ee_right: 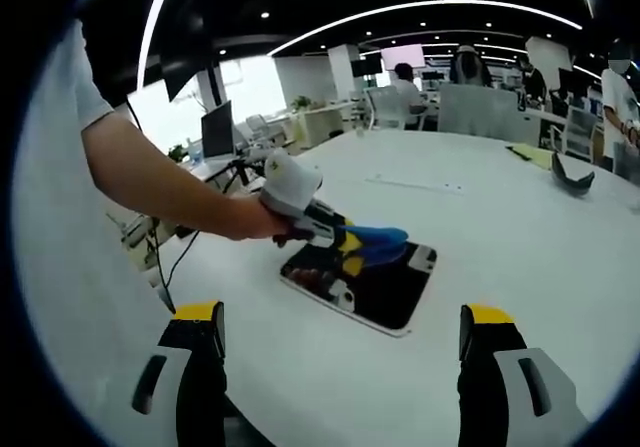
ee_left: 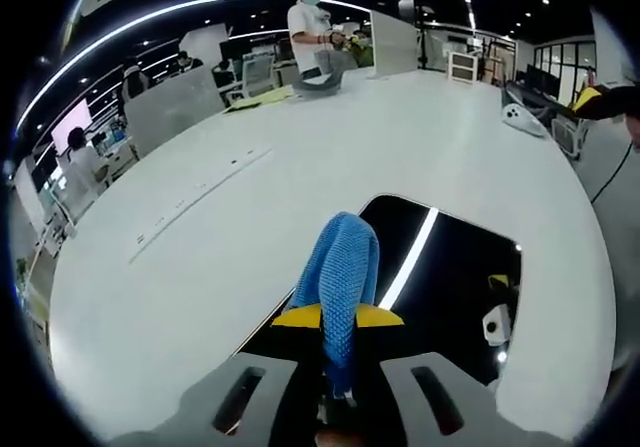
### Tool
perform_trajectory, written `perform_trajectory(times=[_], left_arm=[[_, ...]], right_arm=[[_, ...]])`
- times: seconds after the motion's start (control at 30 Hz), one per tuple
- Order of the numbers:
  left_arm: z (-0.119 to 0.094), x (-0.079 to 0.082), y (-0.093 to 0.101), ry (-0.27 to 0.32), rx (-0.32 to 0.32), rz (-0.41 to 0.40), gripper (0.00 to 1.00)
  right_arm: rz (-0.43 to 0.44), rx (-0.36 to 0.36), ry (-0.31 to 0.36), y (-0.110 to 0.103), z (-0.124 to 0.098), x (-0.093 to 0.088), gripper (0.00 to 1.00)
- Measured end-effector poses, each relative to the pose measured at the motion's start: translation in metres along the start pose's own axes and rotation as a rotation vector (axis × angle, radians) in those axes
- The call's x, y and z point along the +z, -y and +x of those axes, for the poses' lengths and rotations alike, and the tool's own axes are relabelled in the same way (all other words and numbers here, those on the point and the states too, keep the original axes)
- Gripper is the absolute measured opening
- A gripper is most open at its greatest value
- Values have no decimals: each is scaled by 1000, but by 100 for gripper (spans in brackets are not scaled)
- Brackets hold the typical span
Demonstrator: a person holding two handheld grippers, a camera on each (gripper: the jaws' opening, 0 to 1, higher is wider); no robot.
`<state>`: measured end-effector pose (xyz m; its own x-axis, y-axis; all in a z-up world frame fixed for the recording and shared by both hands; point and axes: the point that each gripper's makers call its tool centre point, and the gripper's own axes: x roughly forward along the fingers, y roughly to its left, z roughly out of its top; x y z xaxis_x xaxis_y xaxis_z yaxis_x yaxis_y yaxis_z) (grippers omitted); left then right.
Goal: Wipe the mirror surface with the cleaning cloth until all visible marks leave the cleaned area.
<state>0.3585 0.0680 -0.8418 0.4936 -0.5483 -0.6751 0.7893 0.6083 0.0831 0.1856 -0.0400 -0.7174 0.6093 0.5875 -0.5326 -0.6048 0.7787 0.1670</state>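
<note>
A blue knitted cleaning cloth [ee_left: 340,272] is clamped between the yellow-tipped jaws of my left gripper [ee_left: 338,319] and hangs over the near edge of the mirror [ee_left: 450,277], a dark rounded rectangle lying flat on the white table. In the right gripper view the same mirror [ee_right: 385,292] lies in the middle of the table, with the left gripper [ee_right: 350,242] and the blue cloth [ee_right: 375,235] over its left part, held by a person's bare arm [ee_right: 170,192]. My right gripper [ee_right: 340,332] stands wide open above the table, short of the mirror, nothing between its jaws.
The large white round table [ee_left: 300,147] carries a white object [ee_left: 522,117] at the far right and papers [ee_left: 262,97] at the back. People [ee_left: 312,22] sit and stand beyond it among office desks. A cable [ee_right: 175,262] trails off the table's left edge.
</note>
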Motion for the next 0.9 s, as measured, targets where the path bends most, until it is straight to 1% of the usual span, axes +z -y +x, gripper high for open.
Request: perform_trajectory(times=[0.23, 0.9], left_arm=[[4, 4, 6, 1, -8, 16, 6], [11, 13, 18, 5, -26, 15, 6]], right_arm=[[8, -8, 1, 3, -3, -1, 97], [23, -22, 4, 7, -6, -3, 97]])
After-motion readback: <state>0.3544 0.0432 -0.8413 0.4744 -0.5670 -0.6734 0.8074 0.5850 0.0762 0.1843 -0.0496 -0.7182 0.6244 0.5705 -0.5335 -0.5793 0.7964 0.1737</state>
